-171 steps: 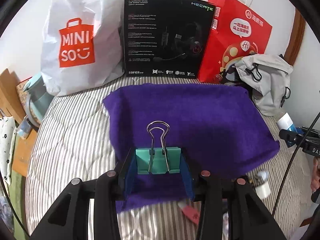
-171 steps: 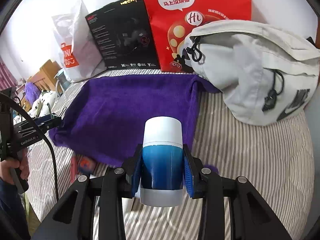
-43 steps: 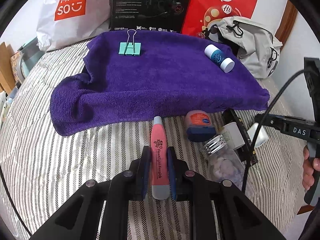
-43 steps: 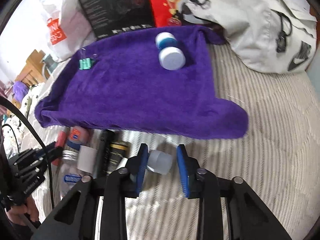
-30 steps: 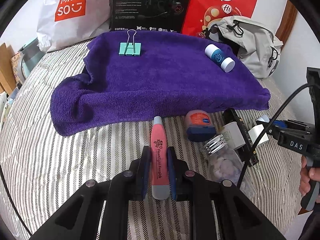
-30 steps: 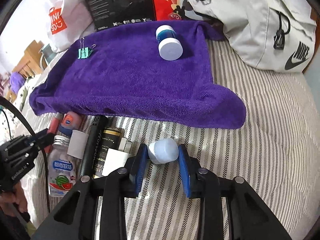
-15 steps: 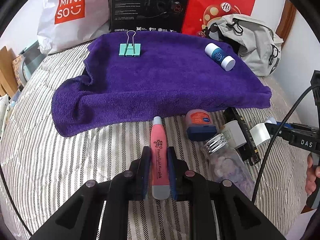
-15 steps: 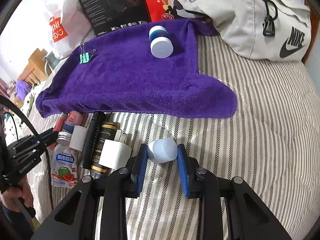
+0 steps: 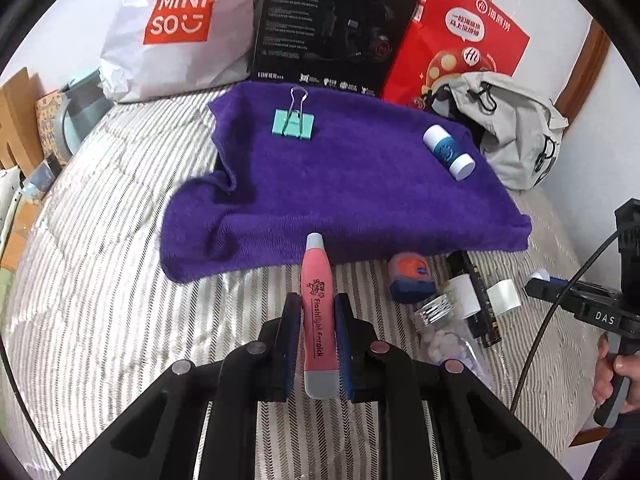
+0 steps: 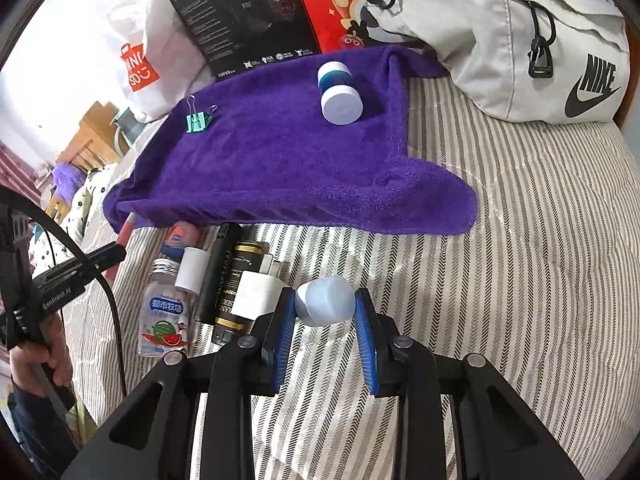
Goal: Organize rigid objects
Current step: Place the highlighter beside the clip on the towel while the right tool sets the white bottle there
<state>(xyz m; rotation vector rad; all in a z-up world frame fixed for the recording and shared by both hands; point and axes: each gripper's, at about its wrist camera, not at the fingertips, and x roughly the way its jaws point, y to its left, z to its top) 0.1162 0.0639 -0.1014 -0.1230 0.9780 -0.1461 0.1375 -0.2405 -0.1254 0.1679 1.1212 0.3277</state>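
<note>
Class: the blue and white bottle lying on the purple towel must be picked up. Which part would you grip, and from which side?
Probably grip the blue middle of the bottle, coming from above with the fingers across its width. It lies on its side on the purple towel, so the round ends give poor purchase while the straight barrel offers two opposed sides.

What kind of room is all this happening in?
Most likely a bedroom at home: the work surface is a bed with a striped quilt, a grey Nike backpack and a Miniso shopping bag lean against the wall, and toiletries lie beside a purple towel.
</note>
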